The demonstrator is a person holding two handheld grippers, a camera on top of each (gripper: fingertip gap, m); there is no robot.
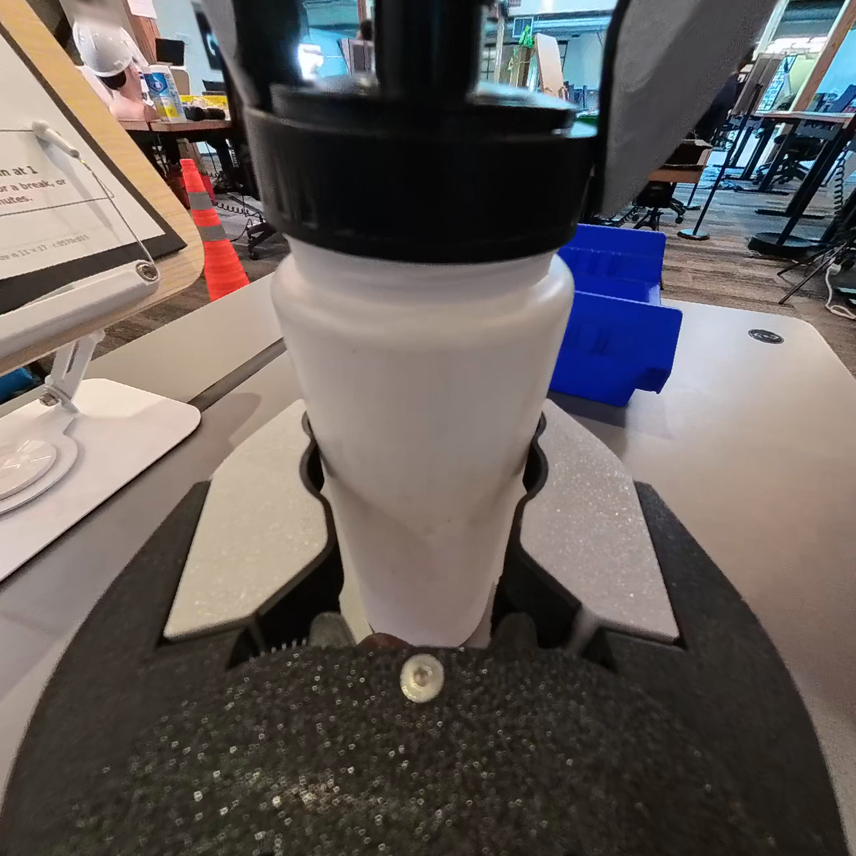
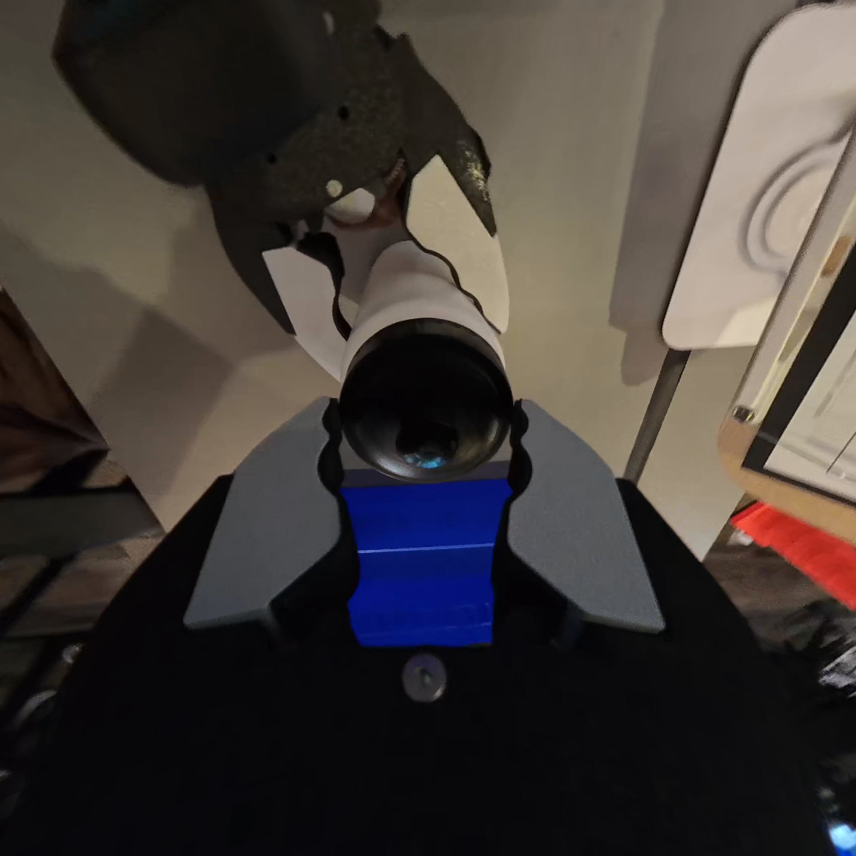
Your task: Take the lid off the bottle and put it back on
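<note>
Left wrist view | left claw (image 1: 424,444) pinching smooth white bottle (image 1: 424,393) — right claw (image 2: 424,433) clamps ribbed black lid (image 1: 417,185)

Bottle (image 1: 421,417): white body. Lid (image 1: 417,185): black, ribbed rim. Storage bin (image 1: 616,324): blue. Traffic cone (image 1: 213,231): orange, grey reflective band. Bench (image 1: 741,440): light grey. Hard hat (image 1: 106,46): white

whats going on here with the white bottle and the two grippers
A person works two handheld grippers over a table. The left gripper grips the body of a white bottle, held upright. The right gripper comes down from above, its fingers on either side of the black lid, which sits on the bottle. A blue bin stands behind.
</note>
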